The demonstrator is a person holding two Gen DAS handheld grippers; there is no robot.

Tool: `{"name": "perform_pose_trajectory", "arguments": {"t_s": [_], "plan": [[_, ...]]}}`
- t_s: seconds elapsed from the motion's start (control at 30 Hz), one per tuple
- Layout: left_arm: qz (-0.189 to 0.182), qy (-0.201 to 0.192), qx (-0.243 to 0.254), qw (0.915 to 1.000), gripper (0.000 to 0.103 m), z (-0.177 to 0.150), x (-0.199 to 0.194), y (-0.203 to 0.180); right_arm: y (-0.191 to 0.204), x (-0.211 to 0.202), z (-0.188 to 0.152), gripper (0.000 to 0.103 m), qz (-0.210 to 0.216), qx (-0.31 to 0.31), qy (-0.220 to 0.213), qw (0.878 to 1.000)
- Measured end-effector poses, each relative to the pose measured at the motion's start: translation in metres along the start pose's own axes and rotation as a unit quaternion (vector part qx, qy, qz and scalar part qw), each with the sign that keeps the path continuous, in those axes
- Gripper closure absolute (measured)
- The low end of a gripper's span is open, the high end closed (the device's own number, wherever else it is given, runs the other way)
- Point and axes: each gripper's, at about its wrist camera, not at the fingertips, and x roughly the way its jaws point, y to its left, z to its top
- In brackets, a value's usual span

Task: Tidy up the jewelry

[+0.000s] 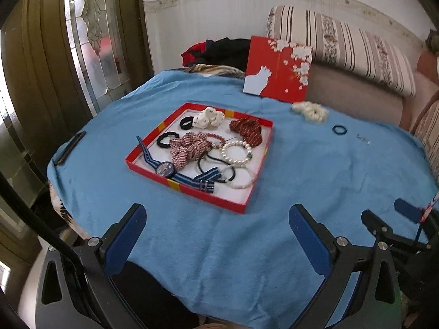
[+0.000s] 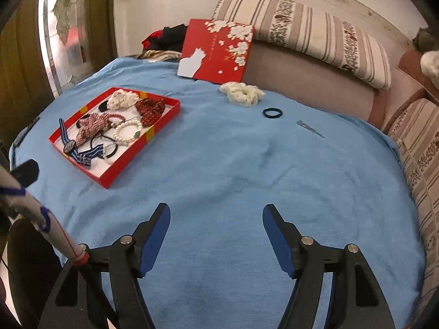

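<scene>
A shallow red box point(image 1: 248, 203) point(image 2: 109, 181) lies on the blue cloth and holds several scrunchies, hair ties, pearl bracelets and a striped-strap watch point(image 1: 164, 168). Outside it, toward the sofa, lie a cream scrunchie point(image 1: 310, 111) point(image 2: 242, 93), a dark hair tie point(image 1: 339, 129) point(image 2: 272, 113) and a small metal clip point(image 1: 363, 138) point(image 2: 310, 127). My left gripper point(image 1: 218, 216) hangs open and bare over the cloth in front of the box. My right gripper point(image 2: 216, 216) is open too, with nothing between its fingers, right of the box; the left wrist view catches it at the right edge point(image 1: 384, 216).
The red box lid point(image 1: 278, 68) point(image 2: 216, 50) with a white cat and blossoms leans against the sofa. Striped cushions point(image 2: 301, 27) run along the back and right. Dark clothes point(image 1: 219, 50) sit behind the table. A dark flat object point(image 1: 70, 148) lies at the cloth's left edge.
</scene>
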Motion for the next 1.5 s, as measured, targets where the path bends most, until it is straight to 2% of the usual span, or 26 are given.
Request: {"name": "perform_pose_trajectory", "arguments": {"t_s": [0.2,0.43,1.07,1.33,1.5], "plan": [[0.003,0.004,0.001,1.0000,0.000,-0.004,0.006,0.010,0.025,0.002,0.007,0.029,0.001,-0.029,0.002,1.000],[-0.013,0.020,-0.019,0.9995,0.000,-0.003,0.013,0.023,0.040,0.006,0.013,0.029,-0.007,-0.053,0.005,0.999],[-0.056,0.045,-0.048,0.9963,0.000,-0.002,0.010,0.027,0.048,0.007,0.016,0.029,-0.007,-0.066,0.006,0.998],[-0.055,0.055,-0.052,0.9956,0.000,-0.005,0.014,0.029,0.043,0.008,0.021,0.029,-0.006,-0.058,0.007,0.998],[-0.052,0.063,-0.060,0.9948,0.000,-0.007,0.021,0.035,0.054,0.010,0.026,0.029,-0.006,-0.072,0.006,0.997]]}}
